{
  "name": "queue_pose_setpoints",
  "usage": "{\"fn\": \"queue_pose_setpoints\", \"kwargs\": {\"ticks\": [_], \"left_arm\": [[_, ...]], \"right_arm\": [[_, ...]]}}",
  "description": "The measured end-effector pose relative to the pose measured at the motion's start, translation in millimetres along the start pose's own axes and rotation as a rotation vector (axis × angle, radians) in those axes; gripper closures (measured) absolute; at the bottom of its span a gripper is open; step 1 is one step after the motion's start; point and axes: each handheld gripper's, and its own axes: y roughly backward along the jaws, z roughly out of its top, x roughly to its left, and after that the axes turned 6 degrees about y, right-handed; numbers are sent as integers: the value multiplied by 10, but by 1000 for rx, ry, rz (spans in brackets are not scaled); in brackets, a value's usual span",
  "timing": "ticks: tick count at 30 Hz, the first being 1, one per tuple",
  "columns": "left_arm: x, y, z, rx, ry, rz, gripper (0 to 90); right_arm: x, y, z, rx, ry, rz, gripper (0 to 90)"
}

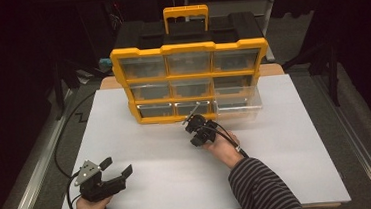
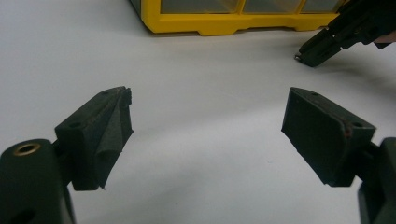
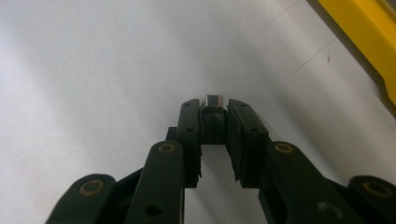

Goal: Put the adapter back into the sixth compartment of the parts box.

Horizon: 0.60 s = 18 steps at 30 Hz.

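White table (image 1: 141,138): yellow organizer (image 1: 190,81), drawer (image 1: 238,105) out; right hand-held gripper (image 3: 214,103) pinching small block (image 3: 214,99); left (image 2: 205,126) wide.

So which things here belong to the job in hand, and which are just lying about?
In the job:
- right gripper, shut on small metal part
- yellow drawer organizer, clear drawer pulled out

Lying about:
- left gripper, open, idle
- white board

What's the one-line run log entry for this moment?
right gripper: shut on small metal piece | left gripper: open, over white board | yellow drawer organizer: lower right drawer pulled out
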Motion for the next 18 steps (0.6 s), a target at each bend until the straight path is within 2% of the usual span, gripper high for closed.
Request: {"fn": "queue_pose_setpoints", "kwargs": {"ticks": [5, 9, 18], "left_arm": [[4, 1, 0, 1, 2, 1, 168], [5, 1, 0, 0, 2, 0, 168], [7, -2, -2, 2, 4, -1, 168]], "right_arm": [[1, 1, 2, 0, 0, 0, 770], [15, 18, 1, 2, 17, -13, 771], [115, 185, -17, -54, 44, -19, 771]]}}
